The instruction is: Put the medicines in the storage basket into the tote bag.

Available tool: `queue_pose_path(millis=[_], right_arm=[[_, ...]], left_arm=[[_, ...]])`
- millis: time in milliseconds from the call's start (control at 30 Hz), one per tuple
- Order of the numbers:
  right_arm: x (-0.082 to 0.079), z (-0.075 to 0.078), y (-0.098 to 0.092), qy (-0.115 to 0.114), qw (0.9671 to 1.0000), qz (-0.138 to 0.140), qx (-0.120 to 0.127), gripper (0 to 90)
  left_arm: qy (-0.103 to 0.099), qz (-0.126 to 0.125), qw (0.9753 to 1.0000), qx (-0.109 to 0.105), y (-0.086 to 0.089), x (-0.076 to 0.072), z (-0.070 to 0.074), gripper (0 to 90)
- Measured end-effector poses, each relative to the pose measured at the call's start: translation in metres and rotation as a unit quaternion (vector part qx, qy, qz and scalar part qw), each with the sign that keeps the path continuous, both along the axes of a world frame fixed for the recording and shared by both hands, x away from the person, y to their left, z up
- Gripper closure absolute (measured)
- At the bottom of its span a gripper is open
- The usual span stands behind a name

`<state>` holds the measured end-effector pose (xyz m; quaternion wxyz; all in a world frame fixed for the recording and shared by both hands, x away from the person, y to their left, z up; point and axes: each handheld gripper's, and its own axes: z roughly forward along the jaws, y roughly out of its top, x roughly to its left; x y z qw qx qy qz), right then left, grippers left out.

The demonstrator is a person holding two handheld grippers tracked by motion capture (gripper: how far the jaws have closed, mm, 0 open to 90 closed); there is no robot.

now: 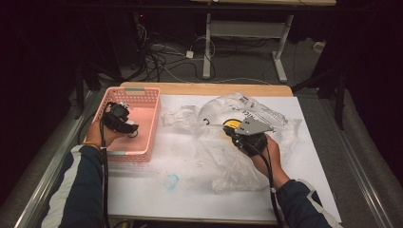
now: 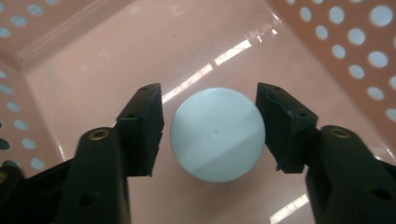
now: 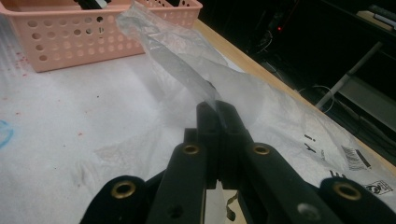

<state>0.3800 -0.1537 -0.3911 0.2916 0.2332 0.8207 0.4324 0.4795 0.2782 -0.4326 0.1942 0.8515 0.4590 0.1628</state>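
Note:
My left gripper is down inside a pink perforated basket at the table's left. In the left gripper view its jaws stand open on either side of a white round cap-like object over the basket floor, with a thin gap at the left jaw. My right gripper is at mid-table, shut on a fold of a clear plastic bag. The right gripper view has the bag rising in a strip from the closed tips. Something yellow sits by that gripper.
A white sheet covers the table, with a blue scribble near the front. The bag carries printed labels. The basket stands at the far left. A wooden edge runs along the back; cables and a desk frame lie beyond.

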Motion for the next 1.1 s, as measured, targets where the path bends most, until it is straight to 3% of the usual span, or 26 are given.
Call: queue_pose_path(millis=[33, 467, 600, 733, 833, 933, 1100], right_arm=[[0.000, -0.001, 0.000, 0.000, 1.0000, -0.001, 0.000, 90.0], [-0.002, -0.002, -0.001, 0.009, 1.0000, 0.001, 0.004, 90.0], [-0.001, -0.002, -0.002, 0.009, 0.9999, 0.001, 0.008, 90.0], [0.000, 0.000, -0.003, 0.004, 0.9999, -0.002, 0.010, 90.0], [0.000, 0.004, -0.004, -0.002, 0.9999, -0.006, 0.013, 90.0], [0.000, 0.008, -0.005, -0.005, 0.9998, -0.010, 0.018, 90.0], [0.001, 0.018, -0.005, -0.014, 0.9994, -0.014, 0.028, 90.0]], left_arm=[[0.001, 0.001, 1.0000, 0.000, 0.000, 0.001, 0.000, 47.1], [0.005, -0.003, 0.9999, 0.013, -0.002, 0.001, -0.003, 47.8], [-0.003, 0.002, 0.9997, 0.023, -0.002, 0.001, -0.001, 48.1], [-0.030, 0.000, 0.9993, 0.024, -0.001, 0.000, 0.003, 48.1], [-0.070, 0.005, 0.9974, 0.015, -0.001, -0.003, 0.008, 48.1], [-0.114, 0.011, 0.9934, -0.009, 0.001, -0.008, 0.015, 48.2], [-0.175, 0.014, 0.9831, -0.050, 0.001, -0.015, 0.024, 48.1]])
